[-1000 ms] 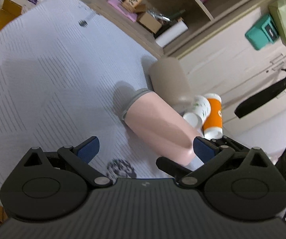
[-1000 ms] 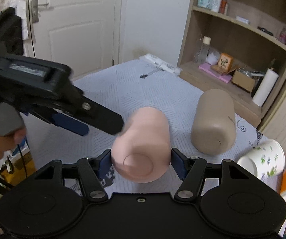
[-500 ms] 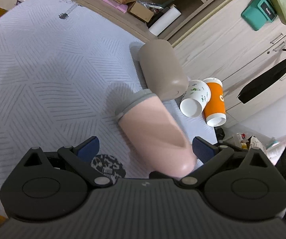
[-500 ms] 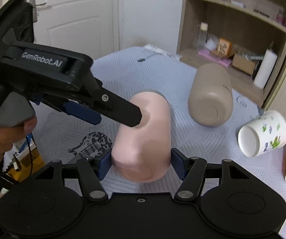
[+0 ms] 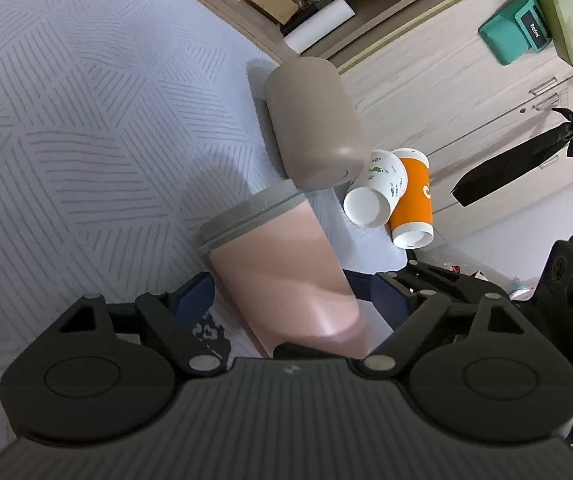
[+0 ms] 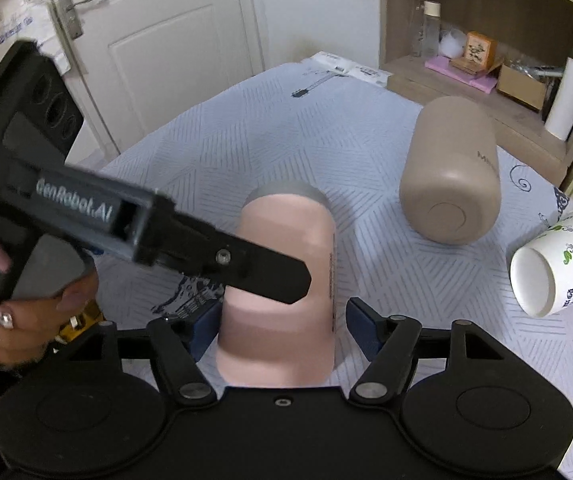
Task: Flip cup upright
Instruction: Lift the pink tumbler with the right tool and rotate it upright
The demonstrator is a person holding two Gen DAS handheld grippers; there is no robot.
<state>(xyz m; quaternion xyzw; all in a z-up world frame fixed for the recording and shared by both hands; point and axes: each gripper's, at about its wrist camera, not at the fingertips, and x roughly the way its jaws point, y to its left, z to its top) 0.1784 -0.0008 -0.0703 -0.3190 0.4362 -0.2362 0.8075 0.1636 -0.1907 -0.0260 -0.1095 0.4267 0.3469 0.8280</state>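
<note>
A pink cup with a grey rim (image 5: 282, 268) is held off the grey bedspread (image 5: 66, 120), base toward both cameras, rim tilted away. It also shows in the right wrist view (image 6: 286, 272). My left gripper (image 5: 292, 294) has its jaws on either side of the cup near the base. My right gripper (image 6: 280, 324) flanks the same cup; a small gap shows at its right pad, and the left pad is close to the cup wall. The left gripper's finger (image 6: 242, 268) crosses the cup in the right wrist view.
A beige cup (image 5: 314, 120) lies on its side beyond the pink one. A white floral paper cup (image 5: 374, 196) and an orange paper cup (image 5: 412, 212) lie at the bed's edge. Shelves (image 6: 498, 60) and a door (image 6: 158, 40) stand behind.
The pink cup has tipped from lying toward rim-away and risen. The left gripper has moved in over it and its jaws have narrowed around the cup. The right gripper's jaws have opened slightly.
</note>
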